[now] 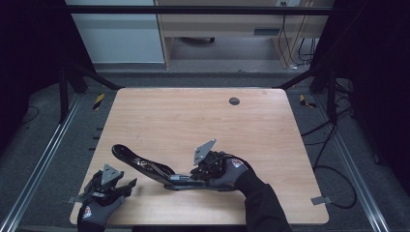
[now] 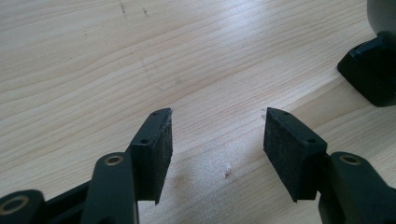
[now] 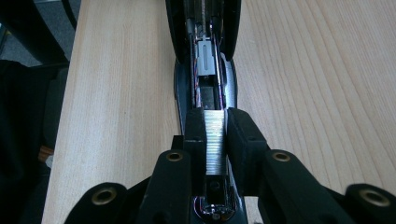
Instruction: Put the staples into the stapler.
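A black stapler [image 1: 145,164] lies opened on the wooden table [image 1: 203,121], its lid swung up toward the left. In the right gripper view its metal magazine channel [image 3: 206,65] runs away from me. My right gripper [image 3: 215,128] is shut on a strip of silver staples [image 3: 215,140], held right over the rear of that channel. In the high view the right gripper [image 1: 186,178] sits at the stapler's near end. My left gripper [image 1: 126,184] rests near the front left corner, open, with bare wood between its pads [image 2: 161,140]. A black stapler part [image 2: 373,70] shows at its upper right.
A small round grommet hole [image 1: 234,101] sits near the table's far edge. Metal rails [image 1: 48,150] run along both sides of the table, and cables [image 1: 329,145] trail on the floor at the right. A desk [image 1: 232,24] stands beyond the table.
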The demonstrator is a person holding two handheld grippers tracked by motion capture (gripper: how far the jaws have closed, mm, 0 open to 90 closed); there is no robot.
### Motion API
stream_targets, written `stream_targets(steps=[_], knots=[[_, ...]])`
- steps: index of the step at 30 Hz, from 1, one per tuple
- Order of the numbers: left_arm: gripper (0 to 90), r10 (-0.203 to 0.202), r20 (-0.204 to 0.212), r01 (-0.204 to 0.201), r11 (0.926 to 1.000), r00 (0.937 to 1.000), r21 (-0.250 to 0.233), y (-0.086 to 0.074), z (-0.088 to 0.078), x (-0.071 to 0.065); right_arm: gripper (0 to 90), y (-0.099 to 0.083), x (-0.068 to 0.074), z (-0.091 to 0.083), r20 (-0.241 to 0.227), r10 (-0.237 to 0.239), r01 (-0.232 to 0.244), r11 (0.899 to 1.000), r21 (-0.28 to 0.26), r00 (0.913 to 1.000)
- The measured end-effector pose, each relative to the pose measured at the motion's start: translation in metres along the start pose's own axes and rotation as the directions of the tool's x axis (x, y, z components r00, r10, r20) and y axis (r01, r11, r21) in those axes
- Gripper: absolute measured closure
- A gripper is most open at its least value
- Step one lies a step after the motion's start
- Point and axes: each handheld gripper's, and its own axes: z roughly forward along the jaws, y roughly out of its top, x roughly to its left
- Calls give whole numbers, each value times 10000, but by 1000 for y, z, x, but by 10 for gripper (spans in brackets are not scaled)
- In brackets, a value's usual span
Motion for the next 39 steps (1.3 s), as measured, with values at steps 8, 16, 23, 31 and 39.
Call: stream_targets(steps=[8, 16, 23, 31, 39], knots=[[422, 5, -5, -5, 10000, 10000, 1, 0, 0, 0, 785, 0, 1, 1, 81, 23, -23, 10000, 17, 10000], [421, 3, 3, -3, 10000, 10000, 2, 0, 0, 0, 780, 1, 1, 1, 84, 112, -112, 9999, 29, 9999], [422, 7, 5, -7, 10000, 10000, 7, 0, 0, 0, 773, 1, 1, 1, 117, 132, -134, 9999, 109, 9998], [421, 5, 9, -5, 10000, 10000, 6, 0, 0, 0, 801, 1, 1, 2, 78, 100, -101, 9998, 170, 9999], [421, 1, 6, -1, 10000, 10000, 6, 0, 0, 0, 803, 1, 2, 0, 82, 121, -121, 9999, 60, 9999]])
